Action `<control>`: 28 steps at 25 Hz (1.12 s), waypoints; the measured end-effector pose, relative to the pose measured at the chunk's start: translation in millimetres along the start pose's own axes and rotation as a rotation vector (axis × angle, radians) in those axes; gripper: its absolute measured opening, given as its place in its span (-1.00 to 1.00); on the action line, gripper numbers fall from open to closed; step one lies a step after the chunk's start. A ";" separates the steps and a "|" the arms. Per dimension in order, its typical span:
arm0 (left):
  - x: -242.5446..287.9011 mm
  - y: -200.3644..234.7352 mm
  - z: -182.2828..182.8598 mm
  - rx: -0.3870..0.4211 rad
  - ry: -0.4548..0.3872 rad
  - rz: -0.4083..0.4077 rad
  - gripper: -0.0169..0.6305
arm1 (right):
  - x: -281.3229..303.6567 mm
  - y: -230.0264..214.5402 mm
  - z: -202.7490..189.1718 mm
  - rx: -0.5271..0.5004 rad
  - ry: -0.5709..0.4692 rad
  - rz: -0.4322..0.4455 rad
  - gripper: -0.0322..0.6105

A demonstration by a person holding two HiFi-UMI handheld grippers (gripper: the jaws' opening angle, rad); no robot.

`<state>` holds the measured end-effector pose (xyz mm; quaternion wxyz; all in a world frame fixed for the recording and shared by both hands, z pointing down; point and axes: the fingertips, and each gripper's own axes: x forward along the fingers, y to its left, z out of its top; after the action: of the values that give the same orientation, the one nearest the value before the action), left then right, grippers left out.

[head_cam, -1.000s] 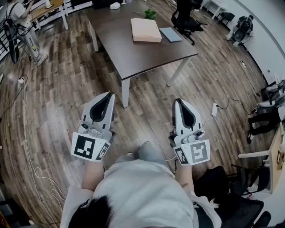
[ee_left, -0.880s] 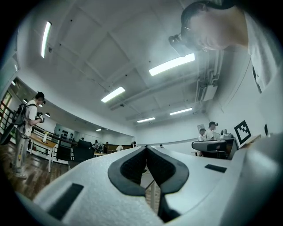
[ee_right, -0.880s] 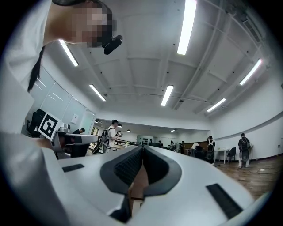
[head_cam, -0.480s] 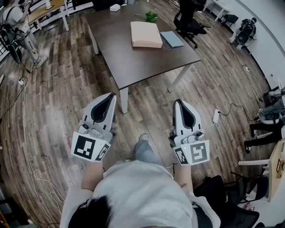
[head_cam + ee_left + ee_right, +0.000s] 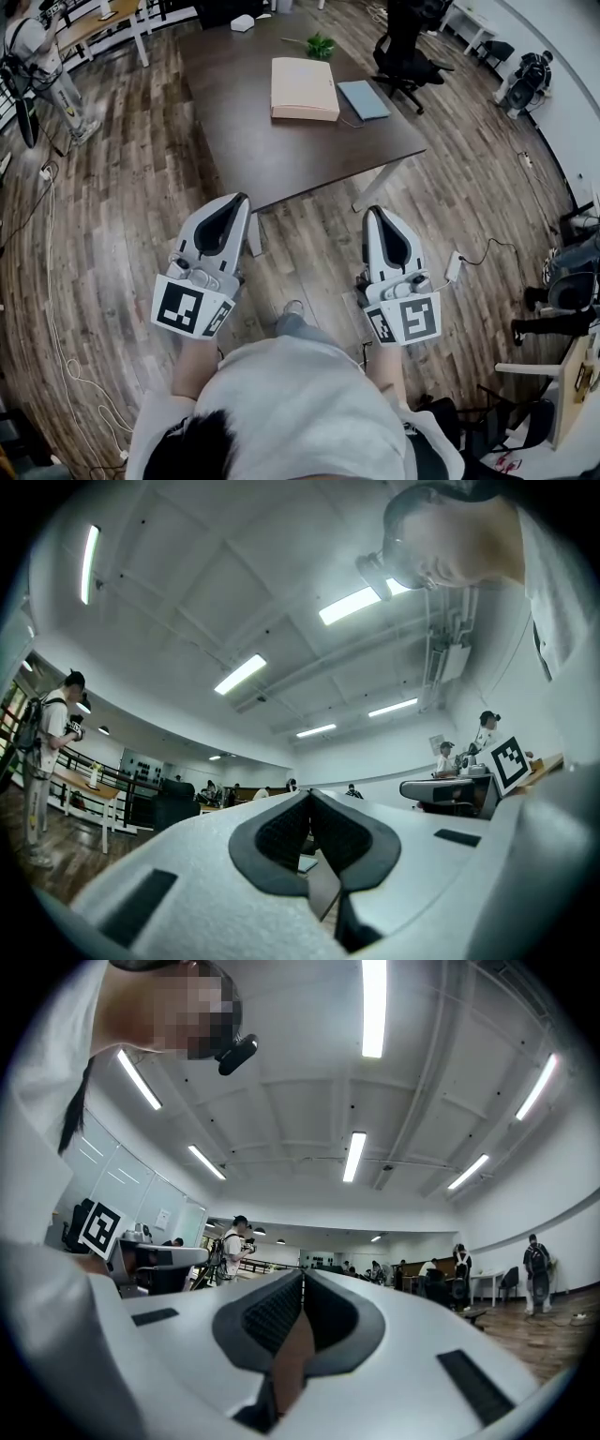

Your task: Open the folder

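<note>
One left gripper point(image 5: 239, 200), one right gripper point(image 5: 377, 212) — one table point(image 5: 234, 131), one folder point(image 5: 305, 89), one plant point(image 5: 322, 44).

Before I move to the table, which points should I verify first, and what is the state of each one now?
1. Folder lies closed and flat on the table: ok.
2. Left gripper empty, jaws together: ok.
3. Right gripper empty, jaws together: ok.
4. Grippers close enough to the folder: not ok, both are over the floor, short of the table.
5. Nothing on top of the folder: ok; a blue-grey pad lies beside it.
6. Which edge of the folder opens: cannot tell.
</note>
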<state>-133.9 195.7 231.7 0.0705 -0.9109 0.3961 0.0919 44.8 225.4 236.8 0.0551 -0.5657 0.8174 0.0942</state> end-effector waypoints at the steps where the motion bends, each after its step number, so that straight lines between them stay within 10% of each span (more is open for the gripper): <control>1: 8.8 0.5 -2.0 0.000 0.000 0.004 -0.92 | 4.9 -7.9 -1.8 0.001 0.000 0.004 -0.86; 28: 129.4 15.5 -36.4 0.025 0.021 0.070 -0.92 | 80.4 -110.0 -44.5 0.064 0.000 0.096 -0.86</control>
<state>-54.7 86.3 237.4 0.0746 -0.8965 0.4295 0.0796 120.0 104.6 254.4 0.0685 -0.5236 0.8462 0.0708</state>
